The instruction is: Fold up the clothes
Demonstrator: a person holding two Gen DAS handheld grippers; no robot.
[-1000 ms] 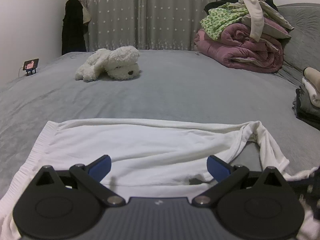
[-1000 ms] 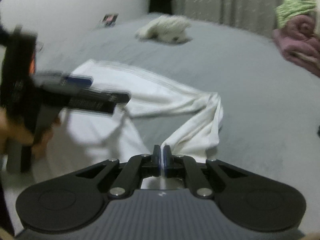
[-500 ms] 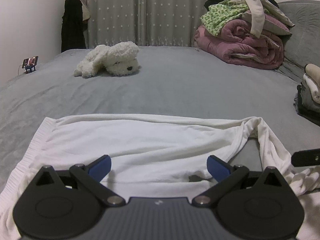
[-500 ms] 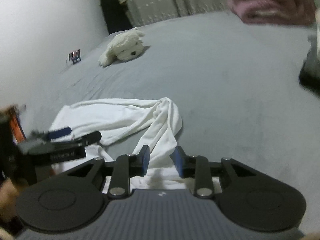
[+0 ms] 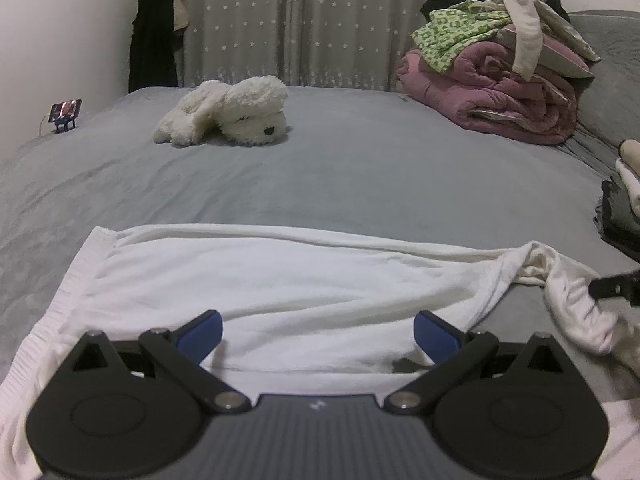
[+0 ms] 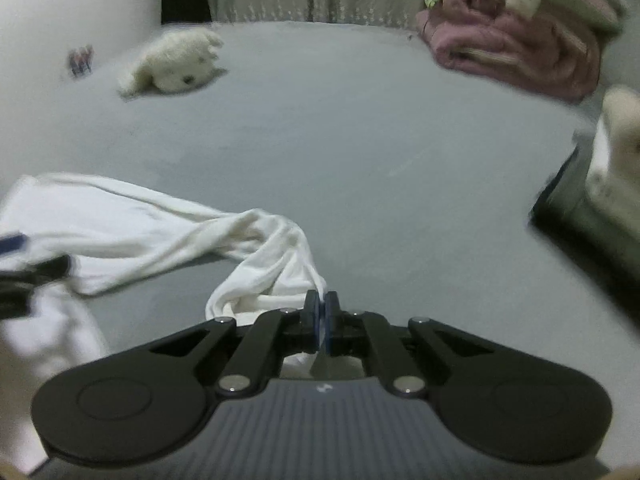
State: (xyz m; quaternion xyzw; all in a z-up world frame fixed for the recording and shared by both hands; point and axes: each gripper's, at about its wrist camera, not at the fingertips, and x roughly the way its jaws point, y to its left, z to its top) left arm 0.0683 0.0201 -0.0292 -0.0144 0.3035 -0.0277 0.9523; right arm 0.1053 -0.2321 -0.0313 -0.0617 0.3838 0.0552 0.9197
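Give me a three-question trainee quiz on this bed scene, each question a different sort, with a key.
1. True or false: the left tool is clamped on the white garment.
2. Multiple choice: what is pinched in the right tool? A) the plush dog B) a bunched end of the white garment C) the pink quilt
3. Fill in: the green patterned cloth lies on top of the ____ quilt.

Key: 1 false, its jaws stand wide apart over the garment. 2 B. 3 pink.
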